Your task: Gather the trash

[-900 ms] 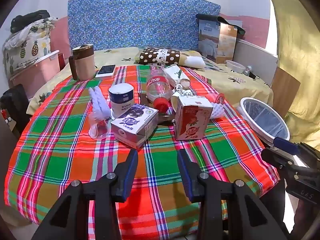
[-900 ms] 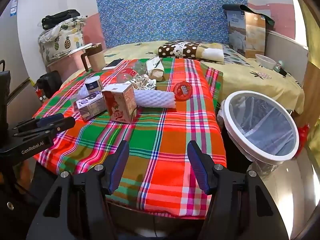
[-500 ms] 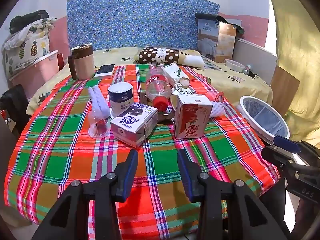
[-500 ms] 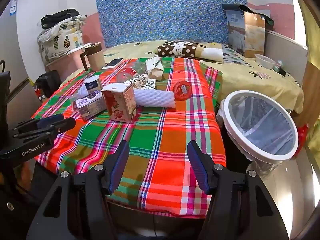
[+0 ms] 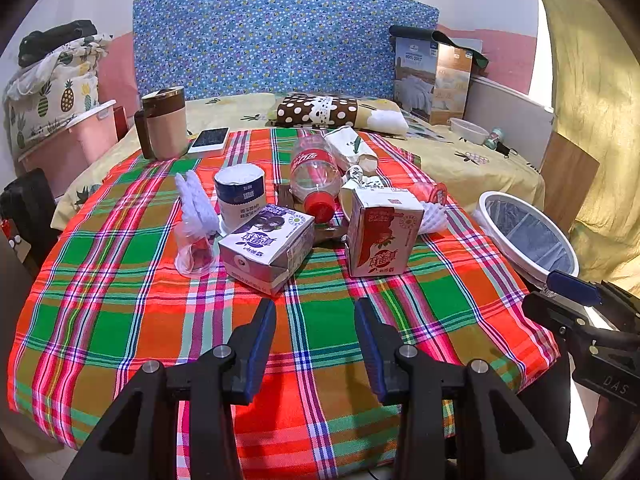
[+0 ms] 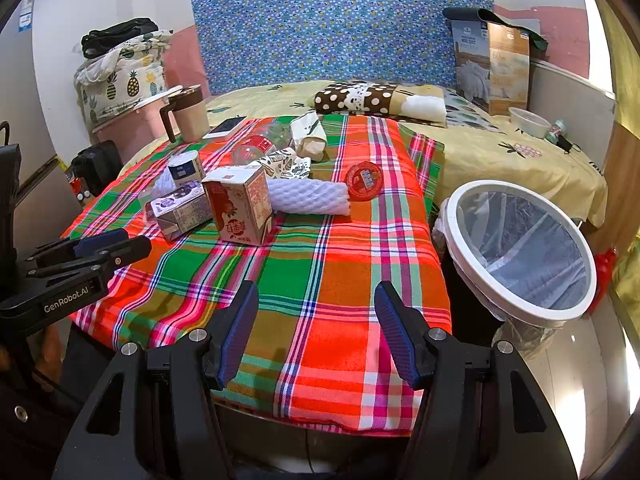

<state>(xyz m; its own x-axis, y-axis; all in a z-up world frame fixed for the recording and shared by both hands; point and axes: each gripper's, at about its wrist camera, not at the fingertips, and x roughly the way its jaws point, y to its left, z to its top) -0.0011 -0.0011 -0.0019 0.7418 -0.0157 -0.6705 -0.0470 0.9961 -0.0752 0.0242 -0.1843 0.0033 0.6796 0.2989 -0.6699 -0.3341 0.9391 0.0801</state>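
Note:
Trash lies on a plaid tablecloth (image 5: 120,320): a purple milk carton (image 5: 266,248), a red carton (image 5: 382,232), a cola bottle (image 5: 314,176), a blue-white can (image 5: 240,196), white foam netting (image 6: 308,198) and a red round lid (image 6: 364,180). A white-rimmed bin with a liner (image 6: 520,248) stands right of the table. My left gripper (image 5: 316,340) is open and empty, near the table's front edge. My right gripper (image 6: 316,328) is open and empty over the table's near right corner.
A beige mug (image 5: 164,124) and a phone (image 5: 210,140) sit at the table's far left. A bed with a dotted pillow (image 5: 316,110) lies behind. A pink bin (image 5: 68,148) and a black bag (image 5: 28,208) stand left.
Both views shift only slightly; the grippers stay open and the trash has not moved.

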